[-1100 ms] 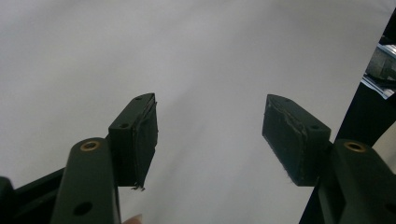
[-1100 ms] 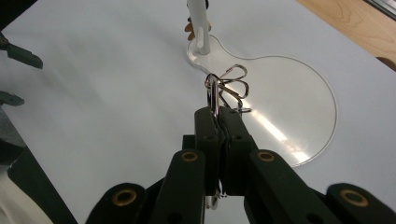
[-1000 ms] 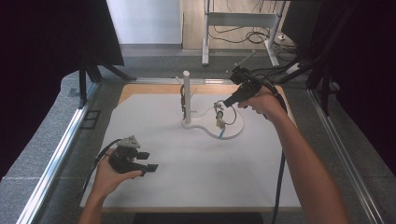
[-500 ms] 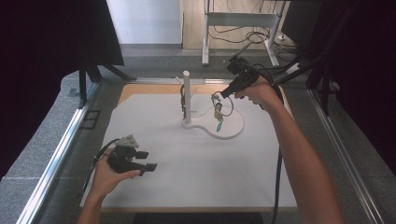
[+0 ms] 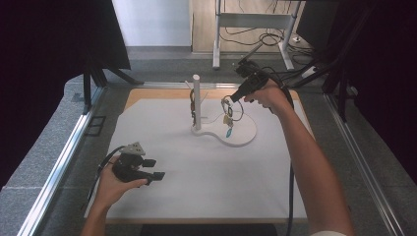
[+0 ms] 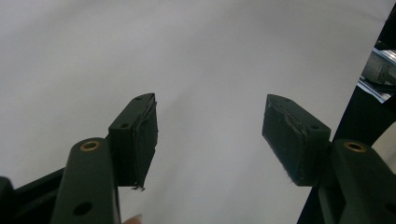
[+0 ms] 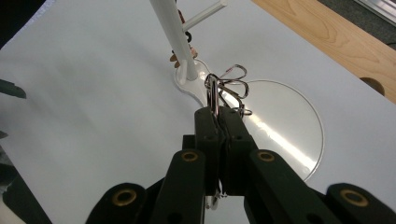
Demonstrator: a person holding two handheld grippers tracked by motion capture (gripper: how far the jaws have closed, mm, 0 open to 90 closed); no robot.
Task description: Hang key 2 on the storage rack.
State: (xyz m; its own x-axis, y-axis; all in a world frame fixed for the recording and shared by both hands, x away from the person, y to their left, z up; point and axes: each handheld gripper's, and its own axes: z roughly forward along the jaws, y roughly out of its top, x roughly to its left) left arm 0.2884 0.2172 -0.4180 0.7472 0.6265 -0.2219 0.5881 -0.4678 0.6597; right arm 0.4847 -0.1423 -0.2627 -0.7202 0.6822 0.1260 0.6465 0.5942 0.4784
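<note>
High view: the right gripper (image 5: 230, 102) holds a bunch of keyrings (image 5: 229, 117) hanging above the white stand's dish (image 5: 246, 133), beside its post (image 5: 196, 101). The left gripper (image 5: 152, 168) rests on the white mat (image 5: 196, 187).

Left gripper view: 2 jaws gape, empty.

Right gripper view: jaws clamp the rings (image 7: 227, 87) over the dish (image 7: 299, 140).
</note>
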